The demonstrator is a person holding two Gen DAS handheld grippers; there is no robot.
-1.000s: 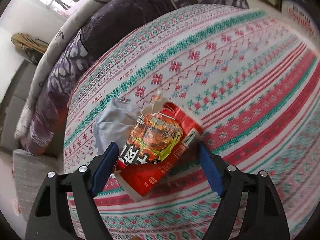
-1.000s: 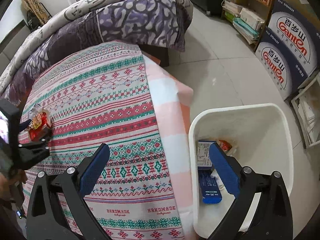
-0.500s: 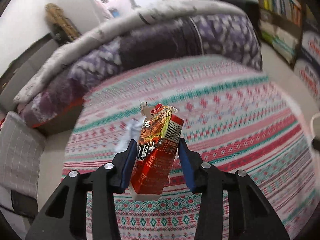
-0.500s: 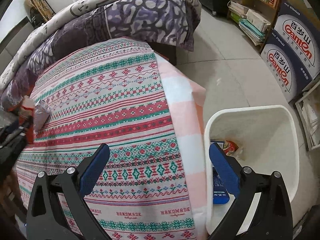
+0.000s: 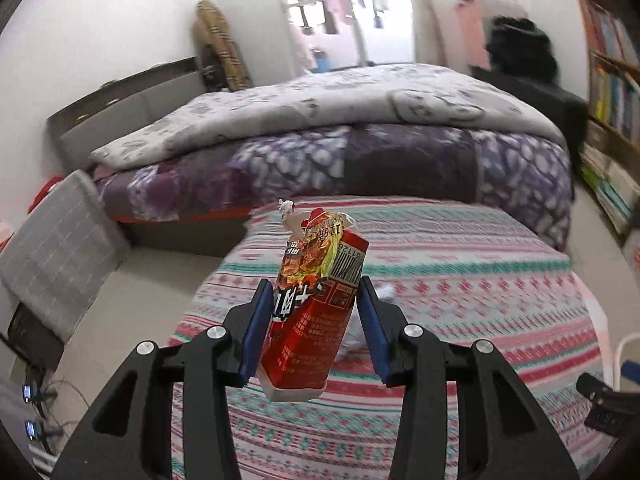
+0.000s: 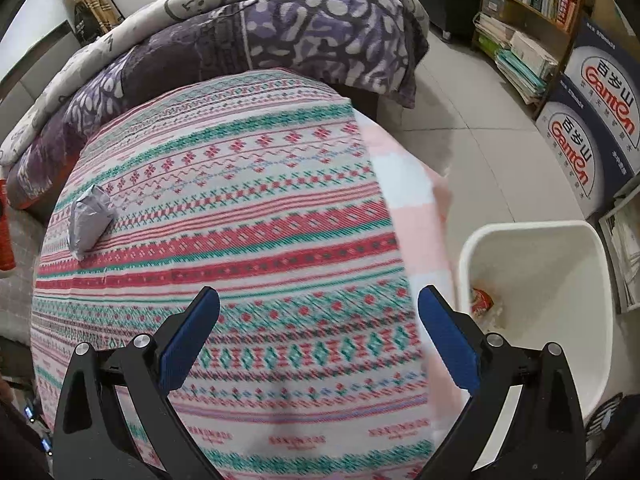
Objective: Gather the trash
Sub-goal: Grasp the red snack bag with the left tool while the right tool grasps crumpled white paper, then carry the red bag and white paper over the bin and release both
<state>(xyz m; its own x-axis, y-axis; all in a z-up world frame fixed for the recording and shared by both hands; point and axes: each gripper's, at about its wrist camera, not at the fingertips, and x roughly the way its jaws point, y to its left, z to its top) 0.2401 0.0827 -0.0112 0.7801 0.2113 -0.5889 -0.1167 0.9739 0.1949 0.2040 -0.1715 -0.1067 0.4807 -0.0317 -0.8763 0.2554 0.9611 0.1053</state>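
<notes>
A torn red instant-noodle packet (image 5: 308, 320) stands upright between the blue pads of my left gripper (image 5: 314, 284), which is shut on it and holds it above the patterned tablecloth (image 5: 460, 280). A crumpled grey wrapper (image 6: 90, 220) lies on the cloth at the far left in the right wrist view; in the left wrist view it shows just behind the packet (image 5: 354, 334). My right gripper (image 6: 319, 292) hangs open over the near part of the cloth with nothing between its fingers. The white bin (image 6: 532, 226) stands on the floor to its right, with some trash (image 6: 482, 300) inside.
A bed with a purple and grey quilt (image 5: 320, 120) lies beyond the table. A bookshelf (image 6: 528, 0) and stacked printed boxes (image 6: 592, 120) line the right side. A grey cushion (image 5: 60, 248) leans at the left. Tiled floor (image 6: 472, 120) runs between bed, table and bin.
My left gripper shut on the noodle packet, lifted it off the cloth and rolled it upright. The right gripper drifted left, from over the bin's edge to over the cloth.
</notes>
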